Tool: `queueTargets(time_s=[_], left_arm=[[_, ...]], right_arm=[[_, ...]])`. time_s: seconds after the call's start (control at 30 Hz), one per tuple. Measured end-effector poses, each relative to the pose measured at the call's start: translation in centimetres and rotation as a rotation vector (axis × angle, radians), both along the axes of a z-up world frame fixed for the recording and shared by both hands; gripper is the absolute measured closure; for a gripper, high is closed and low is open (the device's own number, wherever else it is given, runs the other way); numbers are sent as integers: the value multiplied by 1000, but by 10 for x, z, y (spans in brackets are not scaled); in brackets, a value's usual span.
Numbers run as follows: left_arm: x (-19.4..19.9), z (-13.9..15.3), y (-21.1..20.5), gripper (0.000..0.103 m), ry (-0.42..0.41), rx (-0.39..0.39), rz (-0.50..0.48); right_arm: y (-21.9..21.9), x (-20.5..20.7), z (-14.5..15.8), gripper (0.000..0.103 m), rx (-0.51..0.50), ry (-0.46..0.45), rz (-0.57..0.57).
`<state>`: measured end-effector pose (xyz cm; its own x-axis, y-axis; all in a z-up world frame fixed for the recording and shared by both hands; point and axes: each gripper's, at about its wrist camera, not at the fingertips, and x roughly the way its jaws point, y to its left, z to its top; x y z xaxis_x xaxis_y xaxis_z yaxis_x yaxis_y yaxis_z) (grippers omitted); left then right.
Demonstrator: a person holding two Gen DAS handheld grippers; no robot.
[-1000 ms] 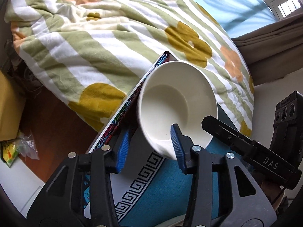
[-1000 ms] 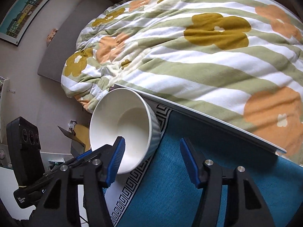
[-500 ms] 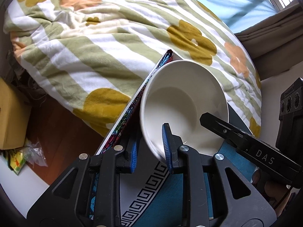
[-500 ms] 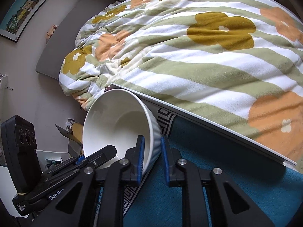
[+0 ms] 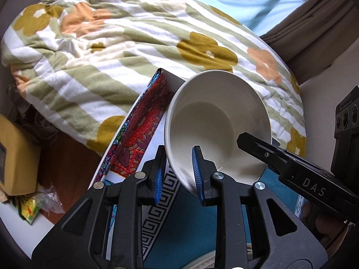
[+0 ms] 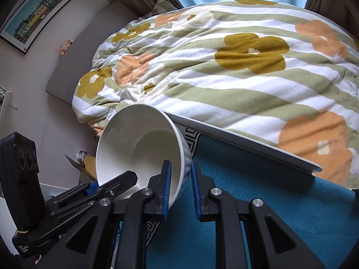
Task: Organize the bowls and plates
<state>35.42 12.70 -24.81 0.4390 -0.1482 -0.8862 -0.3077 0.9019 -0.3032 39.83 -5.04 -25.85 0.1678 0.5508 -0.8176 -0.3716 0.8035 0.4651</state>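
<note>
Both tongs are clamped on one glossy white ceramic bowl (image 5: 216, 125): left tongs (image 5: 178, 176) on its near-left rim, right tongs (image 6: 180, 185) on its near-right rim, tilted above the teal-clothed tabletop (image 6: 258, 179), mouth facing them.

bowl (image 5: 215, 125) now clamped, lifted

Bowl's (image 5: 215, 121) underside hidden
</note>
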Motion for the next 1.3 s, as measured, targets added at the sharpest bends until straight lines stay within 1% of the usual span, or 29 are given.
queueTargets(time_s=[0.2, 0.4, 0.57, 0.67, 0.77, 0.9, 0.97, 1.17, 1.3], left_arm=[[-39, 45, -55, 82, -58, 25, -59], [-92, 82, -137, 82, -111, 32, -127], [-136, 98, -216, 82, -134, 26, -195], [-158, 102, -260, 82, -132, -8, -239], [-174, 104, -301, 82, -117, -30, -302], [-190, 98, -348, 82, -76, -50, -387], [-197, 91, -369, 82, -47, -41, -435], [-204, 61, -406, 82, 50, -24, -546], [-206, 42, -428, 82, 94, 6, -598]], right_arm=[[-51, -40, 43, 87, 39, -66, -56], [-125, -102, 80, 87, 34, -120, -117], [-199, -152, 99, 87, 1, -136, -184], [-243, -180, 109, 87, -21, -144, -229], [-282, -204, 118, 87, -42, -149, -280], [-329, -235, 118, 87, -65, -136, -351], [-348, -247, 112, 87, -75, -118, -392], [-382, -275, 79, 87, -78, -28, -505], [-398, -283, 53, 87, -78, 31, -549]])
